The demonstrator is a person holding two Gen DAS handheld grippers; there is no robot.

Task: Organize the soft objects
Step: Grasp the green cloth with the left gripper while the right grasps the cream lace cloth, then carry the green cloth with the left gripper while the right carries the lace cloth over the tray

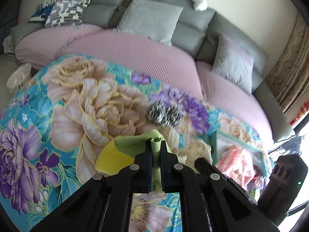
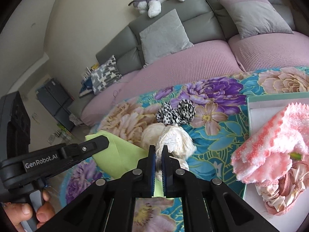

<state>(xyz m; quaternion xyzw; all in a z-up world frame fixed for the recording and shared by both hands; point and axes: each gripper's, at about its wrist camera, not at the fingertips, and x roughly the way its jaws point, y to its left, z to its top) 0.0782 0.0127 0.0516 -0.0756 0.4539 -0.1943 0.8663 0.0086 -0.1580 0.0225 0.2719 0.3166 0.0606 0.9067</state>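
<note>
Floral bedspread (image 2: 216, 135) at centre frame holds a spotted bundle (image 2: 175, 112) unsorted, pink towel (image 2: 270, 141) boxed at right, while left tongs (image 1: 156, 143) clench green cloth (image 1: 133, 145) and right tongs (image 2: 158, 148) clench cream fabric (image 2: 173, 137).

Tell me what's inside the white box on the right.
The box holds a fluffy pink-and-white cloth on top, with crumpled pink satin fabric showing beneath it. Anything deeper under those two is covered.
</note>
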